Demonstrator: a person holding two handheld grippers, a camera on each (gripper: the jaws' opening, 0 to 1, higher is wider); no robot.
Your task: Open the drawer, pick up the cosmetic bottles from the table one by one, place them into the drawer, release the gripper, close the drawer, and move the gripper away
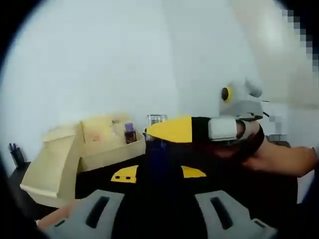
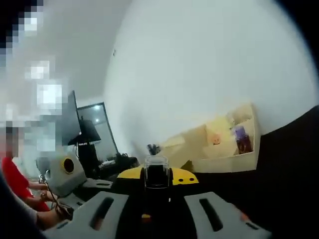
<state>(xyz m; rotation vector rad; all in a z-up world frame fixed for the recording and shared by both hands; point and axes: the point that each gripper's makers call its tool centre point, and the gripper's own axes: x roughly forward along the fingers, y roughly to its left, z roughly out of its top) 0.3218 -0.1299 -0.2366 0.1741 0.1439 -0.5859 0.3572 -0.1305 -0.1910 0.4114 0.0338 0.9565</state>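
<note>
Care is what we need now: our right gripper [image 2: 157, 176] has its jaws closed on a dark bottle [image 2: 157, 172] with a clear cap and holds it in the air, well apart from the open drawer [image 2: 219, 162], where a purple bottle [image 2: 242, 139] stands already. We think we should carry it upright over the drawer wall, lower it beside the purple one, and only then open. Our left gripper [image 1: 158, 173] hangs wide and empty.
</note>
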